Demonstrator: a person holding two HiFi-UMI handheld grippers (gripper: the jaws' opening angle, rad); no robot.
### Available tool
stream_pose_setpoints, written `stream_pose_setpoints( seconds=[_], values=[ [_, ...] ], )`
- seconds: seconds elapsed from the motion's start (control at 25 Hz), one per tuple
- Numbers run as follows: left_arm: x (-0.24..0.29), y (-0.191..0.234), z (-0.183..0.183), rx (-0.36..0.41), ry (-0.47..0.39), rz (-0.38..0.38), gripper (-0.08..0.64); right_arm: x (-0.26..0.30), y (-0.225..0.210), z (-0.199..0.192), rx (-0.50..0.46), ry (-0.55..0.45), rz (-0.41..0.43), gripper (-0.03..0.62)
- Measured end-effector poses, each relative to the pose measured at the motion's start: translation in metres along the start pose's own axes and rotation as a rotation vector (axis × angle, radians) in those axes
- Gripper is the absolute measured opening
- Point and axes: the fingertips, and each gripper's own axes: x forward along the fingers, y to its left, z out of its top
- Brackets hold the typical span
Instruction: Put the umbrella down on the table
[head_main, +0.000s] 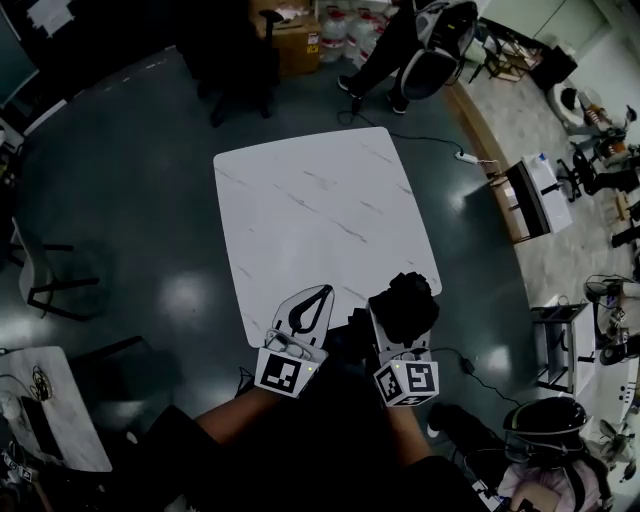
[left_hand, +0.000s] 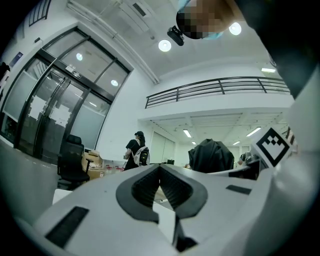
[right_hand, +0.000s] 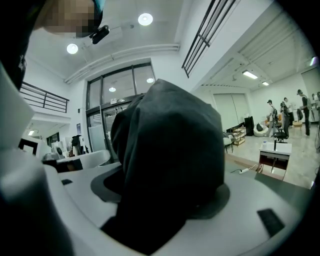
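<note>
One folded black umbrella (head_main: 405, 303) is clamped between the jaws of my right gripper (head_main: 400, 335), over the near right corner of the single white table (head_main: 320, 200); I cannot tell whether it touches. My left gripper (head_main: 320, 295) sits beside it at the near edge, jaws together on nothing. Beyond the far edge are one black chair (head_main: 240, 60) and one person (head_main: 395, 50).

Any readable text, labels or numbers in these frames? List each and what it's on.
No text can be read in any view.
Marker cubes: square patterns only, no letters or digits.
Cardboard box: the label is too small to read.
Sheets on the glass doors: blurred.
</note>
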Motion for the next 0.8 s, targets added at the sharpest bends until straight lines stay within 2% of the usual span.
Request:
stream_pose_setpoints(
  seconds=[0.16,0.32,0.44,0.6,0.8],
  values=[
    [0.045,0.005,-0.002,0.022,-0.012,0.048,0.008,0.031,-0.03,0.003,0.013,0.018,0.045,0.337],
    [0.097,0.003,-0.015,0.048,0.011,0.051,0.008,0.066,-0.064,0.0,0.014,0.053,0.089,0.337],
    [0.135,0.009,-0.033,0.082,0.036,0.061,0.008,0.093,-0.093,-0.01,0.034,0.084,0.097,0.337],
    [0.167,0.022,-0.052,0.103,0.076,0.113,0.007,0.123,-0.121,-0.028,0.047,0.147,0.121,0.337],
    [0.194,0.04,-0.057,0.111,0.084,0.175,0.007,0.155,-0.144,-0.054,0.05,0.23,0.161,0.337]
  ],
)
